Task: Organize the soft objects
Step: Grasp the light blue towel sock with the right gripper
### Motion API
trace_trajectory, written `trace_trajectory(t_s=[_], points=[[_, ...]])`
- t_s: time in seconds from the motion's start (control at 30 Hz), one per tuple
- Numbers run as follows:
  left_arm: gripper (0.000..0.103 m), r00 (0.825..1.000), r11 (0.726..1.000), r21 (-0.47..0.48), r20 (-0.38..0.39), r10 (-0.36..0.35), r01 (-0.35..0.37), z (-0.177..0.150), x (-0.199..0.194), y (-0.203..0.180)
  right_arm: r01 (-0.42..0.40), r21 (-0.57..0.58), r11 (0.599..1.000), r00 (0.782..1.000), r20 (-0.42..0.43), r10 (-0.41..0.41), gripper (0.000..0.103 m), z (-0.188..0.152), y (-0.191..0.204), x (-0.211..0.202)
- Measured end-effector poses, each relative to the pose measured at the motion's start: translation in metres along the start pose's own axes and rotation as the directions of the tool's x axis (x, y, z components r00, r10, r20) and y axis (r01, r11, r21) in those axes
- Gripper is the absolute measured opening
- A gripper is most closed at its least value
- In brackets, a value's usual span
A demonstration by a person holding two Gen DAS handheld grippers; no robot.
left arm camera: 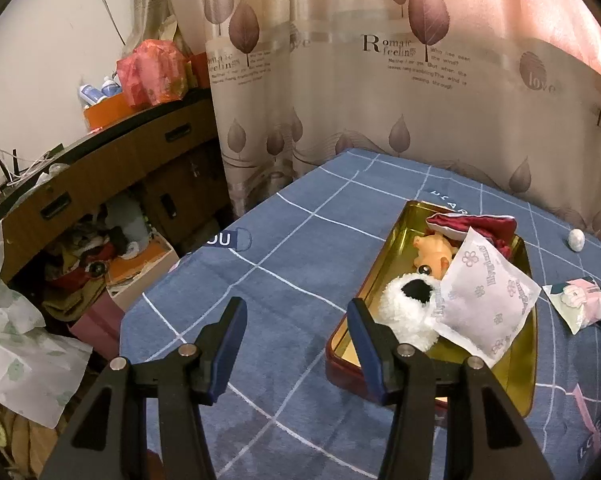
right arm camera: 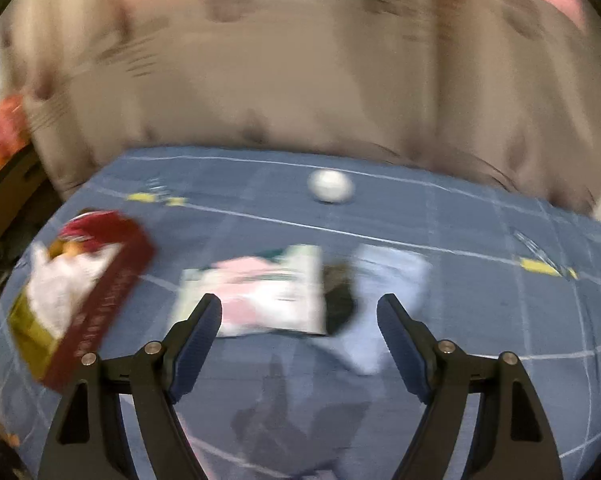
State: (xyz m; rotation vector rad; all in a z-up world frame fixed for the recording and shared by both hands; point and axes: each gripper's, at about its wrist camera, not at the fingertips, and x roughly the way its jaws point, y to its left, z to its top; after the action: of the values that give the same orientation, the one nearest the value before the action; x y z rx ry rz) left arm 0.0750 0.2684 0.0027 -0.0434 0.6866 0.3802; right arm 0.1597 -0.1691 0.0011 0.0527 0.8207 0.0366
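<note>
pink pouch (right arm camera: 268, 292) just ahead of right tool (right arm camera: 299, 312), spread, empty | left tool (left arm camera: 296, 320) spread, at tin (left arm camera: 529, 268)

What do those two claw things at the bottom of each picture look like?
Both the left gripper and the right gripper look alike: matte black plastic arms with triangular cut-outs, silver round pivot pins, and two flat fingers faced with dark blue pads. No cables or markings show.
</note>
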Motion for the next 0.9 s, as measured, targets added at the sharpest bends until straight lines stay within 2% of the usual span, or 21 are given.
trace_trajectory(t_s=[0.17,0.3,0.43,0.67,0.7,0.77,0.9], points=[[0.053,1.0,1.0,0.016,0.006,0.01,-0.01,-0.001,0.0,-0.002,0.101,0.091,0.991,0.994,-0.044,-0.097,0.078,-0.005,-0.056,0.018],[0.053,1.0,1.0,0.018,-0.009,0.004,-0.004,-0.002,0.003,-0.002,0.136,0.134,0.982,0.988,-0.085,-0.125,0.078,-0.005,-0.079,0.038],[0.053,1.0,1.0,0.024,-0.014,0.014,-0.014,-0.002,0.005,-0.002,0.111,0.135,0.985,0.989,-0.109,-0.096,0.078,-0.004,-0.081,0.059],[0.053,0.999,0.999,0.038,-0.027,0.027,-0.026,-0.003,0.011,-0.003,0.032,0.099,0.995,0.991,-0.133,-0.018,0.077,-0.003,-0.048,0.092],[0.053,0.999,0.999,0.039,-0.027,0.029,-0.028,-0.003,0.012,-0.003,0.027,0.095,0.995,0.991,-0.133,-0.015,0.074,-0.003,-0.044,0.094],[0.053,0.999,0.999,0.041,-0.028,0.031,-0.029,-0.003,0.013,-0.003,0.068,0.06,0.996,0.992,-0.11,-0.061,0.065,-0.004,-0.035,0.097],[0.053,0.999,0.998,0.046,-0.024,0.032,-0.031,-0.003,0.013,-0.003,0.076,0.035,0.996,0.993,-0.091,-0.073,0.039,-0.008,-0.033,0.091]])
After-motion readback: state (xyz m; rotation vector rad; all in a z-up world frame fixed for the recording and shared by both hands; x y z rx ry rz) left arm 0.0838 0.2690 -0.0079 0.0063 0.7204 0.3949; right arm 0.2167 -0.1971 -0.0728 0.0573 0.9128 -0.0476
